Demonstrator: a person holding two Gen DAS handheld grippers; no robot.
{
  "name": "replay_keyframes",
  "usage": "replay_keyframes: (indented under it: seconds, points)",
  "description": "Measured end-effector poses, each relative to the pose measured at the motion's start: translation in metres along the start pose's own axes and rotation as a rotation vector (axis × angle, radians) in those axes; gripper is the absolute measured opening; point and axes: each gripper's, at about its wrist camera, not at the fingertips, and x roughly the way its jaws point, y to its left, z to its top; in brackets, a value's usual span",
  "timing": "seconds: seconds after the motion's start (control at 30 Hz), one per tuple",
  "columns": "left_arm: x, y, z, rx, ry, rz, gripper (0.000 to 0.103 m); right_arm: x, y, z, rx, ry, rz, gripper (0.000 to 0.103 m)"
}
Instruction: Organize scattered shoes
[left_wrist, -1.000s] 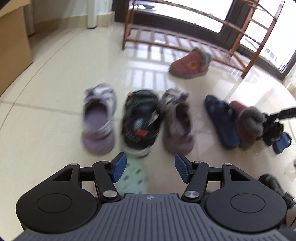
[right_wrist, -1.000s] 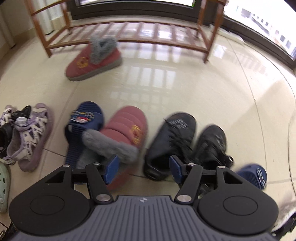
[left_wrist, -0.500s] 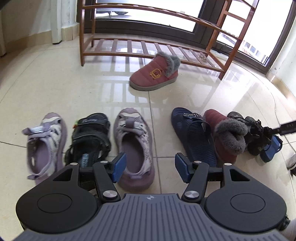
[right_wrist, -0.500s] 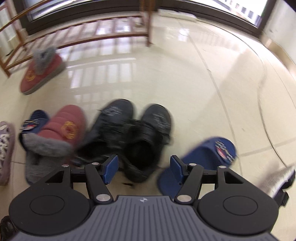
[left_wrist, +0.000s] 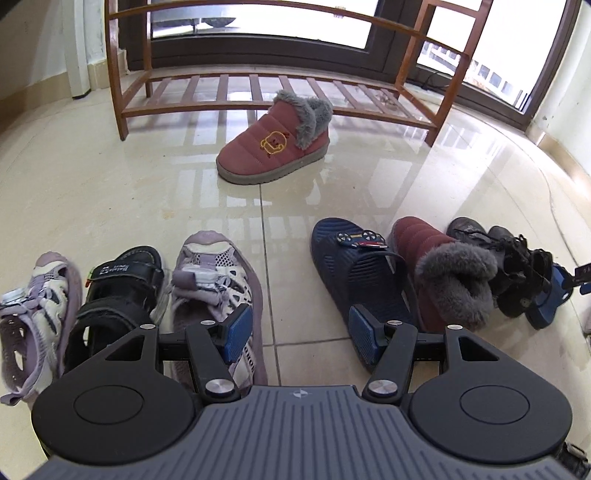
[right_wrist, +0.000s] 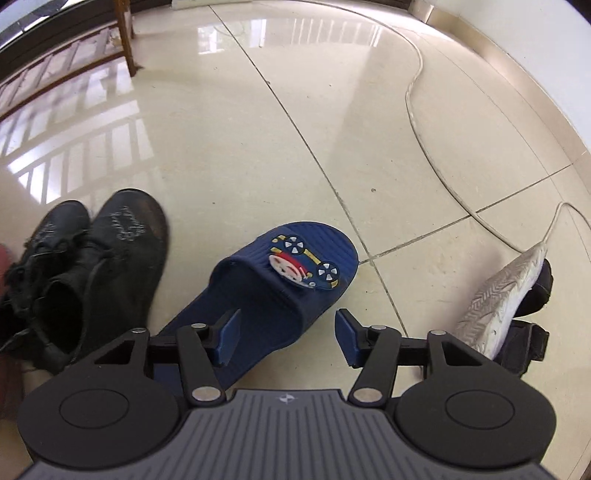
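Glossy cream tile floor (left_wrist: 110, 192), wooden rack (left_wrist: 258, 81), bright windows (left_wrist: 280, 22)

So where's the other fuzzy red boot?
In the left wrist view, the lone fuzzy red boot stands on the floor in front of the wooden shoe rack, apart from the row of shoes nearer the camera.

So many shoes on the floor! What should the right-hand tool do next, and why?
Probably lower the right gripper onto the blue slipper just below it. Its jaws are closing with nothing gripped yet, and that slipper's mate lies apart, beyond the black shoes.
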Motion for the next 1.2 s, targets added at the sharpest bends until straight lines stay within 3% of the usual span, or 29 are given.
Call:
replay_keyframes:
  seconds: [0.07, 0.2, 0.27, 0.63, 0.8, 0.9, 1.0, 1.1, 1.2]
  points:
    - [0.009, -0.005, 0.003, -0.004, 0.018, 0.019, 0.059, 0.010, -0.002, 0.001, 0.015, 0.011, -0.013, 0.045]
    - [0.021, -0.018, 0.009, 0.008, 0.022, 0.038, 0.059, 0.031, -0.009, 0.001, 0.060, 0.034, -0.035, 0.036]
    - [0.029, -0.023, 0.013, 0.022, 0.018, 0.036, 0.059, 0.037, -0.013, 0.001, 0.069, 0.040, -0.039, 0.020]
    - [0.088, -0.039, 0.024, 0.101, 0.087, 0.060, 0.059, 0.023, -0.029, 0.004, 0.105, 0.027, -0.003, 0.011]
    - [0.103, -0.038, 0.026, 0.071, 0.086, 0.081, 0.058, -0.002, -0.026, 0.009, 0.079, -0.017, 0.028, 0.010]
    - [0.107, -0.034, 0.029, 0.019, 0.060, 0.046, 0.058, -0.016, -0.022, 0.013, 0.060, -0.043, 0.051, 0.010]
    - [0.114, -0.036, 0.030, 0.015, 0.067, 0.042, 0.050, -0.032, -0.016, 0.017, 0.052, -0.058, 0.076, 0.010]
    - [0.121, -0.037, 0.028, 0.005, 0.086, 0.011, 0.019, -0.041, -0.010, 0.021, 0.047, -0.061, 0.103, 0.010]
    - [0.121, -0.038, 0.025, 0.005, 0.070, -0.004, 0.010, -0.048, -0.005, 0.022, 0.039, -0.063, 0.126, 0.010]
